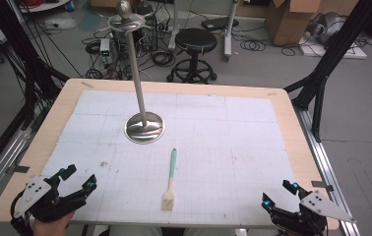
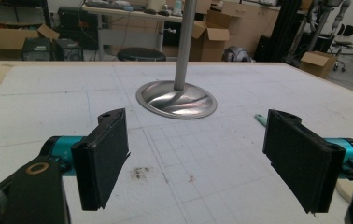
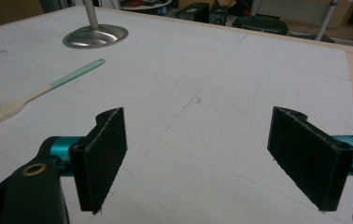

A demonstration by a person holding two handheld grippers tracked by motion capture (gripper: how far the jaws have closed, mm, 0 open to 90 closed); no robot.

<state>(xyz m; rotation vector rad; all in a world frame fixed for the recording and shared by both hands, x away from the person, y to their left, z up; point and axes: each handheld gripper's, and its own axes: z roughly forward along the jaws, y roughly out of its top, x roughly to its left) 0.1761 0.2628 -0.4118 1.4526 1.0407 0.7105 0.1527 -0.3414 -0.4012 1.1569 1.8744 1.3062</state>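
A pastry brush (image 1: 170, 180) with a mint-green handle and pale bristles lies on the white gridded mat (image 1: 223, 147), near the front centre. Behind it rises a tall metal stand (image 1: 144, 127) with a round base and a hooked top. My left gripper (image 1: 78, 178) rests at the front left corner, jaws wide apart and empty. At the front right corner my right gripper (image 1: 278, 193) is likewise open and empty. The left gripper view has the stand base (image 2: 176, 99) ahead and the brush handle tip (image 2: 260, 118) at right. The right gripper view has the brush (image 3: 39, 93) at left.
The mat covers a wooden table (image 1: 51, 123). Beyond the far edge stand a black stool (image 1: 195, 46), cables and cardboard boxes (image 1: 292, 19). Black frame legs (image 1: 322, 73) flank the table on both sides.
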